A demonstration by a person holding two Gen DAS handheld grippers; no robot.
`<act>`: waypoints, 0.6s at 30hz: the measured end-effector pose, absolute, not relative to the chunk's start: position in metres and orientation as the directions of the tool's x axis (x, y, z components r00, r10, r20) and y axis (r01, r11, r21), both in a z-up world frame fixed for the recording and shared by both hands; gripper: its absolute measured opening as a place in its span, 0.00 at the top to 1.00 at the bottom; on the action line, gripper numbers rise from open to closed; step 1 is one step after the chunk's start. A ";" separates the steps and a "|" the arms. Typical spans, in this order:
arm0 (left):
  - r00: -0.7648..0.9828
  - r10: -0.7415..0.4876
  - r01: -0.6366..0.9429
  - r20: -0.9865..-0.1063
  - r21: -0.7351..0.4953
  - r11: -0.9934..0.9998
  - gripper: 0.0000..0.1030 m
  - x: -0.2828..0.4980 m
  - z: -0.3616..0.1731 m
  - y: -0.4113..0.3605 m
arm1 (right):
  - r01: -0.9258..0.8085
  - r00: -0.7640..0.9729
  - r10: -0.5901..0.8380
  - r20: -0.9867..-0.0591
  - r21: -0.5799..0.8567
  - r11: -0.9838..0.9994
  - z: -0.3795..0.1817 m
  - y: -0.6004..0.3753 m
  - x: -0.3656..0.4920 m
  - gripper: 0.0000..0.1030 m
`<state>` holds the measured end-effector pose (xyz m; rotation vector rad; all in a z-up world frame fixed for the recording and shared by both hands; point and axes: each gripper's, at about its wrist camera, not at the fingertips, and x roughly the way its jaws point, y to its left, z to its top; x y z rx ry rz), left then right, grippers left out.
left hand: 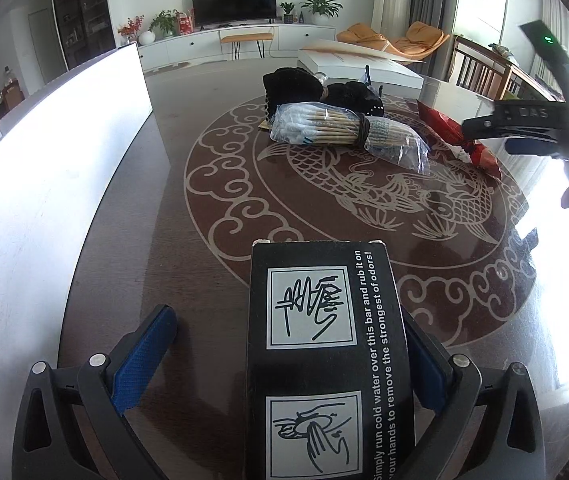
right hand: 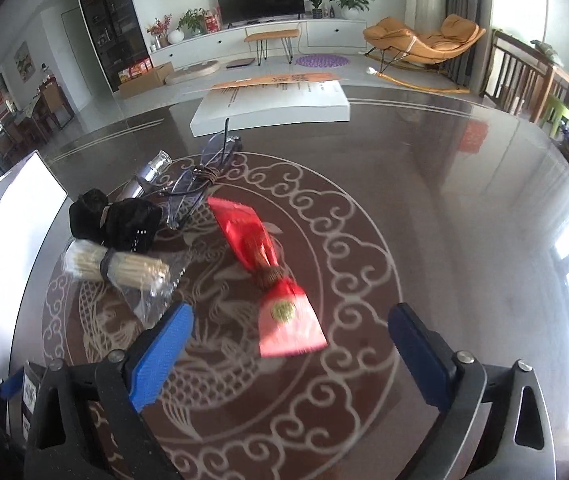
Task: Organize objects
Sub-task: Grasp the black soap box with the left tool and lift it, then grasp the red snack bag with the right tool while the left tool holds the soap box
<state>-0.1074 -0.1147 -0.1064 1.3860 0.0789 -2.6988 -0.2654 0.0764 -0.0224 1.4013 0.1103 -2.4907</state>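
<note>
Right gripper [right hand: 290, 346], jaws wide and empty, above the red packet [right hand: 268, 272] mid-table; best centred over its tied waist before closing.

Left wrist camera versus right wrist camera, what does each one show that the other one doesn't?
Only the left wrist view shows the black instruction box lying between the left gripper fingers, touching just one pad. Only the right wrist view shows the glasses, a metal cylinder and the open, empty right gripper. Both show the patterned table, the red packet, the bagged stick bundle, the black cloth item and the white box.
</note>
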 end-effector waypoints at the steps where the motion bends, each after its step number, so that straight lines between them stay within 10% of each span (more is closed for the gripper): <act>1: -0.578 -0.071 0.118 -0.813 0.003 -0.993 0.00 -0.107 -0.106 -0.115 | 0.295 -0.464 -0.195 -0.864 0.057 -0.954 -0.028 0.069 -0.274 0.13; 6: -0.578 -0.071 0.118 -0.813 0.002 -0.993 0.00 -0.108 -0.106 -0.114 | 0.309 -0.454 -0.170 -0.875 0.025 -0.951 -0.044 0.058 -0.273 0.73; 18: -0.578 -0.071 0.118 -0.813 0.002 -0.993 0.00 -0.108 -0.106 -0.114 | 0.155 -0.587 -0.097 -0.804 0.007 -0.988 -0.049 0.090 -0.109 0.70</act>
